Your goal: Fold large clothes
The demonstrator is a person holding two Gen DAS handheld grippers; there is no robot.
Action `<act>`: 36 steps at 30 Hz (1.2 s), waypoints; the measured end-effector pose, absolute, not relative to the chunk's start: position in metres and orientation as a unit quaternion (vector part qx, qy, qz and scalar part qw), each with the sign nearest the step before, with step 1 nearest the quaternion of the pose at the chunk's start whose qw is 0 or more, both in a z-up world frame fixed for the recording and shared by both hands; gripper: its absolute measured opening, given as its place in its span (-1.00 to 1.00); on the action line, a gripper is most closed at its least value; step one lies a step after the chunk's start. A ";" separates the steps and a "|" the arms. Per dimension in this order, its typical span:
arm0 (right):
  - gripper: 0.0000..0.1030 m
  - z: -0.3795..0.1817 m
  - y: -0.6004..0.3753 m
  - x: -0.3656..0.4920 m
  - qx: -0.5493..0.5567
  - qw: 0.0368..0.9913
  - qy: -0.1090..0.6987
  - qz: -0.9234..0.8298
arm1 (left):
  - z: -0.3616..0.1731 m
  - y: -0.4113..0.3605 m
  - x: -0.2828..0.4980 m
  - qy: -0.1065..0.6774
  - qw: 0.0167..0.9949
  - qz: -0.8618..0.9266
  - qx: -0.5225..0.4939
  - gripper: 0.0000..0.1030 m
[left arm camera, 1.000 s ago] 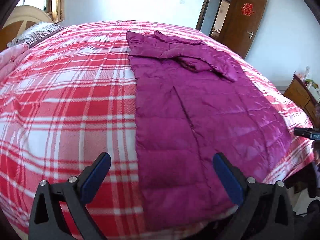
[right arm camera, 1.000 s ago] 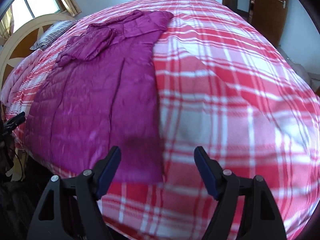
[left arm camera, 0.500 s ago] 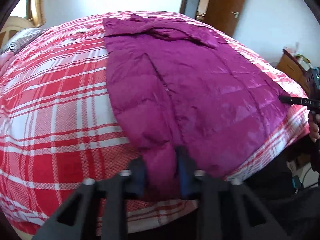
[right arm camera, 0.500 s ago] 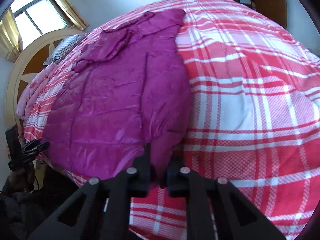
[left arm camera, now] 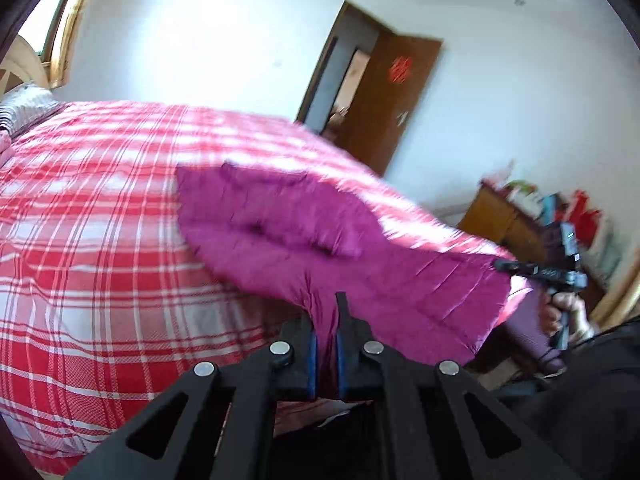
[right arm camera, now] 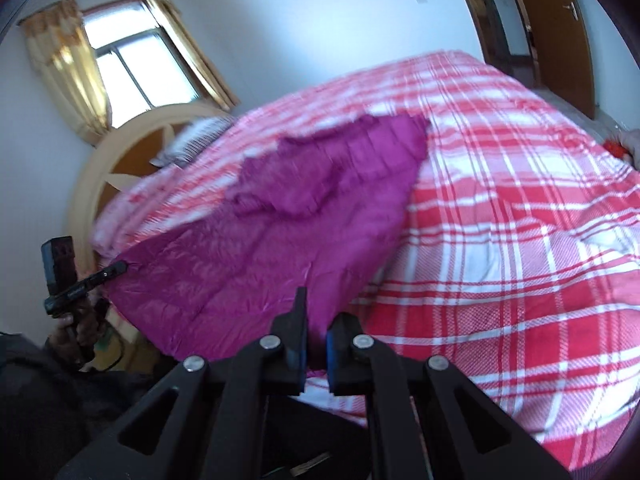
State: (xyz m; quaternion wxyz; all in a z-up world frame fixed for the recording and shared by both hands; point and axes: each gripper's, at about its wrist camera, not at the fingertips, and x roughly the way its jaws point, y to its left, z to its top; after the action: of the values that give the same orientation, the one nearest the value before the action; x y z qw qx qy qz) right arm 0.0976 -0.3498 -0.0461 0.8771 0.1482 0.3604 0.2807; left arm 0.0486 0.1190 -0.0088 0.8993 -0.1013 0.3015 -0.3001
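Gripping the purple coat (left arm camera: 404,276) hem, left gripper (left arm camera: 325,344) and right gripper (right arm camera: 316,346) fingers clamp fabric above the plaid bed (left arm camera: 92,248).

My black tool (left arm camera: 325,346) has blue pads (left arm camera: 311,364). The coat (left arm camera: 280,232) is purple. The bed (left arm camera: 92,240) has red-and-white checks.

left gripper (left arm camera: 325,354) + right gripper (right arm camera: 316,350) closed | jacket (left arm camera: 360,264) hem lifted off bed

No text can be read; the red sign (left arm camera: 401,71) on the brown door (left arm camera: 384,108) is too blurred.
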 end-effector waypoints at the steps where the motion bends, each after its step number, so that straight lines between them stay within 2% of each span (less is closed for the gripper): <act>1: -0.83 -0.033 -0.352 0.089 0.152 0.880 0.347 0.287 | -0.002 0.120 0.043 0.292 0.900 -0.305 -0.103 -0.87; 7: -0.83 0.026 -0.358 0.073 0.166 0.901 0.263 0.302 | 0.040 0.129 0.039 0.239 0.914 -0.315 -0.095 -0.87; 12: -0.83 0.041 -0.356 0.120 0.179 0.910 0.238 0.290 | 0.027 0.122 0.106 0.271 0.910 -0.305 -0.071 -0.87; 17: -0.83 0.003 -0.352 0.229 0.218 0.900 0.293 0.240 | -0.012 0.113 0.219 0.334 0.891 -0.291 -0.098 -0.87; 21: -0.83 -0.037 -0.357 0.306 0.255 0.883 0.335 0.207 | -0.036 0.107 0.287 0.362 0.898 -0.236 -0.083 -0.79; 24: -0.83 -0.059 -0.356 0.344 0.265 0.876 0.354 0.194 | -0.041 0.106 0.318 0.386 0.894 -0.215 -0.074 -0.77; 27: -0.83 -0.073 -0.356 0.367 0.264 0.874 0.366 0.181 | -0.034 0.111 0.323 0.374 0.896 -0.225 -0.078 -0.69; 32: -0.83 -0.097 -0.356 0.391 0.263 0.866 0.388 0.173 | -0.025 0.116 0.322 0.358 0.908 -0.214 -0.047 -0.67; 34: -0.83 -0.104 -0.355 0.397 0.261 0.866 0.392 0.168 | -0.025 0.119 0.323 0.348 0.921 -0.170 -0.032 -0.37; 35: -0.83 -0.107 -0.355 0.400 0.263 0.865 0.395 0.166 | -0.025 0.124 0.324 0.341 0.928 -0.143 -0.031 0.14; 36: -0.83 -0.109 -0.356 0.402 0.264 0.864 0.396 0.164 | -0.024 0.129 0.325 0.333 0.934 -0.127 -0.038 0.53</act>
State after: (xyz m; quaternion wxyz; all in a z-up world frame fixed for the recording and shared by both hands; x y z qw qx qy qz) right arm 0.4022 -0.3558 -0.1087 0.8644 0.2640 0.3956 0.1635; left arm 0.3245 0.1289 -0.0245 0.9338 -0.0376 0.3326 -0.1266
